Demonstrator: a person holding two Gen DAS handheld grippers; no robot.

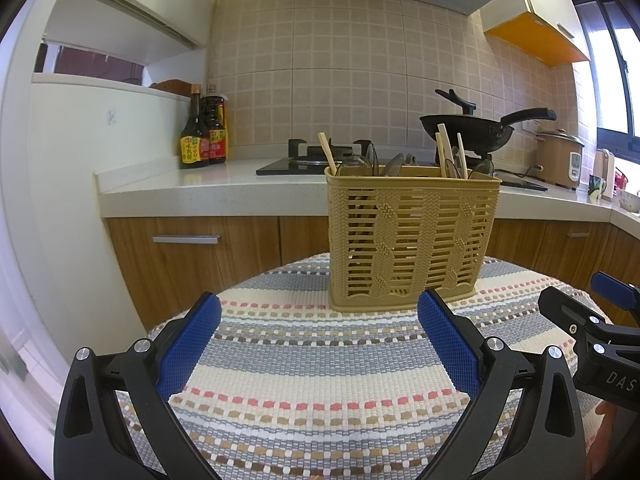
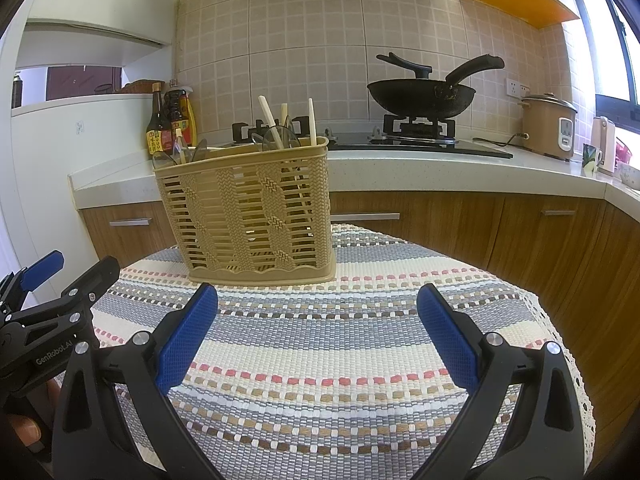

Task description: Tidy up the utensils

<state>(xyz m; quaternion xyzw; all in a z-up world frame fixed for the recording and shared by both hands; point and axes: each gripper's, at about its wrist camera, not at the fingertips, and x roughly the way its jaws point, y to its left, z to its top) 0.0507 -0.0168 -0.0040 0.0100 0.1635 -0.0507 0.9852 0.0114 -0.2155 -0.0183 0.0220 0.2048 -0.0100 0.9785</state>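
A tan plastic utensil basket (image 1: 412, 236) (image 2: 252, 216) stands upright on a striped woven cloth (image 1: 320, 360) (image 2: 340, 340). Pale chopsticks (image 1: 442, 148) (image 2: 312, 120) and several spoons (image 1: 354, 164) (image 2: 280, 136) stick up out of it. My left gripper (image 1: 318, 312) hovers over the cloth just short of the basket, open, with nothing between its blue pads (image 1: 188, 344). My right gripper (image 2: 318, 304) is also open and empty, a little to the right of the basket's front. Each gripper shows at the edge of the other's view.
Behind the table runs a white counter (image 1: 180, 188) with wooden cabinets below. On it are sauce bottles (image 1: 202, 132), a gas hob with a black wok (image 2: 420, 96), a rice cooker (image 2: 548, 124) and cups at the far right. The cloth's edge (image 2: 560, 320) drops off on the right.
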